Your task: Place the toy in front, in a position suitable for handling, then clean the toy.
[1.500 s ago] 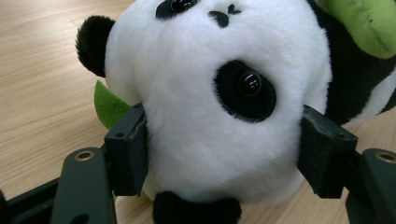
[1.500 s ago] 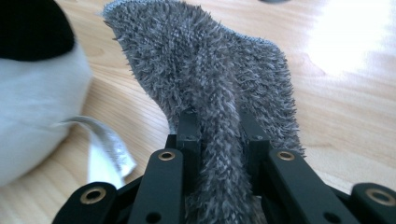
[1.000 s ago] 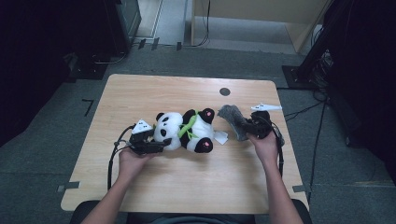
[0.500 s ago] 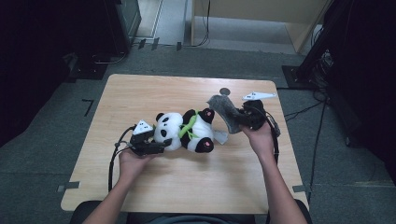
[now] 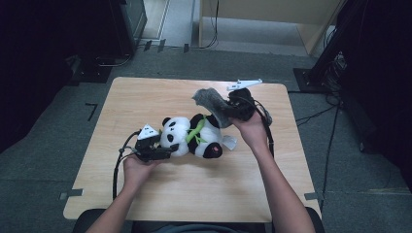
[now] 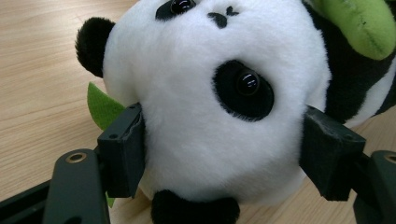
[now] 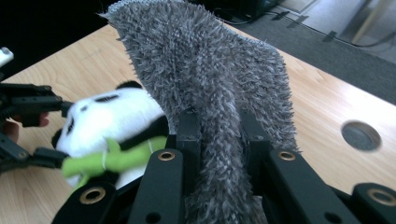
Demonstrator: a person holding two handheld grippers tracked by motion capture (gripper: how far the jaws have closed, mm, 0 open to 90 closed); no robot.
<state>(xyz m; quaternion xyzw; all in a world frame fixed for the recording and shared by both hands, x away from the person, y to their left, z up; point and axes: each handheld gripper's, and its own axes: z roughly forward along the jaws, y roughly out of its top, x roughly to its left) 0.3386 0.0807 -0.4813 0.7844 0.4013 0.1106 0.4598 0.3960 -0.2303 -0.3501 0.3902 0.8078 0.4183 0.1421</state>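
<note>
- Plush panda (image 5: 192,137) lying on its side near the middle of the wooden desk (image 5: 145,97), head toward the left.
- Head clamped between the jaws of the left gripper (image 6: 219,154), pads pressing into the white fur on both sides.
- Grey fuzzy cloth (image 7: 210,84) pinched in the closed right gripper (image 7: 218,135), raised above the panda's body, just beside it.
- Round dark hole (image 7: 360,135) in the desk, well apart.
</note>
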